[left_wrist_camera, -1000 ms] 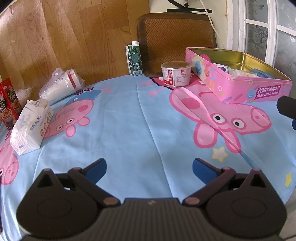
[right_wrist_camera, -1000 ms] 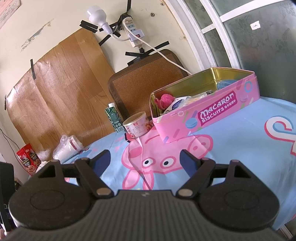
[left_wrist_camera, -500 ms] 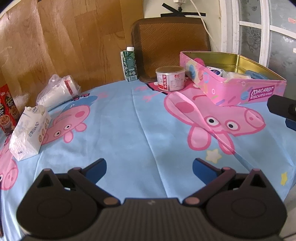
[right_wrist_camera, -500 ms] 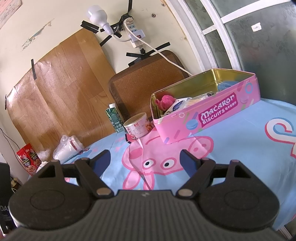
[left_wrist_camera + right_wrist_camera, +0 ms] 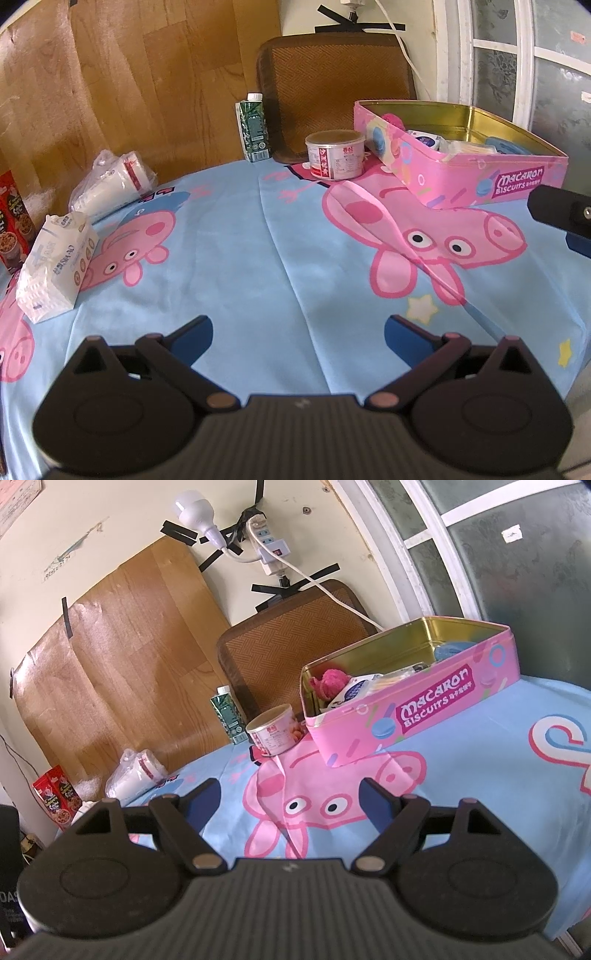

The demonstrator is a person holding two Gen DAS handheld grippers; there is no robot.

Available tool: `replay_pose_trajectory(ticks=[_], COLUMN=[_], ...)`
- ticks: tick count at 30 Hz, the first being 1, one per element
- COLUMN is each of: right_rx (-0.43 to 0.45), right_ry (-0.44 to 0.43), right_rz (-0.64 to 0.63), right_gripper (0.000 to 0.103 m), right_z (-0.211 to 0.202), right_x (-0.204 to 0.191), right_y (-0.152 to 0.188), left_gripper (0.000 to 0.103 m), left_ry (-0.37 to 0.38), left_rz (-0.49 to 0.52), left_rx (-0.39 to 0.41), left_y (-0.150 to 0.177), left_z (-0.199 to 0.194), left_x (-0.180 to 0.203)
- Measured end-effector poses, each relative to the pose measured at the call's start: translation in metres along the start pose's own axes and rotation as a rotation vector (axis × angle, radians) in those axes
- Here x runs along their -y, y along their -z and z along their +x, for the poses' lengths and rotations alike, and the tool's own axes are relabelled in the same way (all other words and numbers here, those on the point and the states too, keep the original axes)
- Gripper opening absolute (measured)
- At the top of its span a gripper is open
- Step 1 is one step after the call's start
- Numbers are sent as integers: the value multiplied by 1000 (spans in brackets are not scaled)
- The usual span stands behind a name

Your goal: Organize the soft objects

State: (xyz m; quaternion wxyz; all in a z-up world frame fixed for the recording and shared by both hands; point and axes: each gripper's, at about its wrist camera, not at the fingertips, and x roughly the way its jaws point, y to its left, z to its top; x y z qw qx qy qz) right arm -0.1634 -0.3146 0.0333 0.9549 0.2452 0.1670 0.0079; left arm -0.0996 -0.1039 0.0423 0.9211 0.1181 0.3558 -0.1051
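Note:
An open pink Macaron biscuit tin (image 5: 476,184) (image 5: 424,716) stands at the far right of the table and holds a pink fluffy ball (image 5: 330,683), a white packet (image 5: 356,692) and other soft items. A white tissue pack (image 5: 55,266) lies at the left and a plastic bag of white cups (image 5: 110,181) (image 5: 135,775) behind it. My left gripper (image 5: 298,332) is open and empty above the blue cloth. My right gripper (image 5: 291,799) is open and empty, short of the tin. Part of it shows at the right edge of the left wrist view (image 5: 561,214).
A round tub (image 5: 335,155) (image 5: 275,731) and a green carton (image 5: 253,127) (image 5: 227,716) stand beside the tin. Red snack boxes (image 5: 13,225) (image 5: 57,799) sit at the far left. A brown mat (image 5: 332,85) and a wooden board (image 5: 110,92) lean on the wall. A Peppa Pig cloth (image 5: 229,258) covers the table.
The left wrist view has tilted up and drawn back a little, so the tin and tub sit lower and farther. The right gripper has barely moved. Both stay open.

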Motion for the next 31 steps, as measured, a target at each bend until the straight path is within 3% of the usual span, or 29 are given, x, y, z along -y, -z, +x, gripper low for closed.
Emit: replay_pose_trajectory(ticks=[24,31], right_rx=[-20,-14], right_ry=[2,10], right_rz=[-24,-58], right_gripper=[84,84], right_z=[8,9], right_x=[-5,-9], right_y=[4,6], left_gripper=[103,103], left_ry=[31,78], left_rz=[-35,-71], left_rx=[-2,48], left_y=[3,2], left_z=[0,-6], left_x=[-11,-19])
